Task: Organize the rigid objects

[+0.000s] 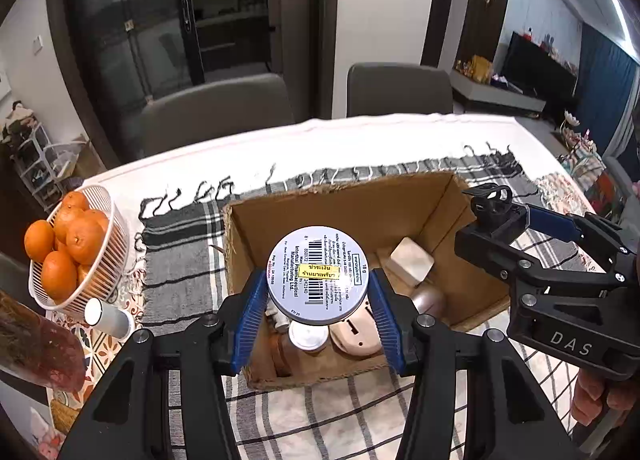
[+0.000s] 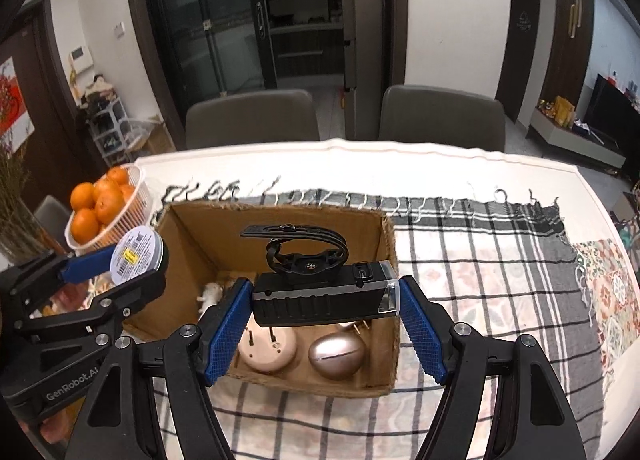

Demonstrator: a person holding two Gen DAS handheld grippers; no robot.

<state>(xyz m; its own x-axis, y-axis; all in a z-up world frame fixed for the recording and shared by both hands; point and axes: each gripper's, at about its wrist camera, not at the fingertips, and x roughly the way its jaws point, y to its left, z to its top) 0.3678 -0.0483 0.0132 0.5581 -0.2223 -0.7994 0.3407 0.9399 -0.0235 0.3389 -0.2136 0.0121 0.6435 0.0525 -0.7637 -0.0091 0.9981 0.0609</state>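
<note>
The left gripper point(image 1: 318, 306) is clamped on a round tin point(image 1: 318, 275), its barcoded face turned toward the camera, held above the near left part of the cardboard box point(image 1: 344, 200). The right gripper point(image 2: 325, 318) is clamped end to end on a black bike light point(image 2: 324, 302) with its strap mount uppermost, held over the same box. Inside lie a beige round item point(image 2: 267, 348), a metallic egg-shaped item point(image 2: 337, 355) and a cream block point(image 1: 412, 260). The box sits on a checked cloth point(image 2: 480, 260). A basket of oranges point(image 1: 76, 248) stands well to the left.
</note>
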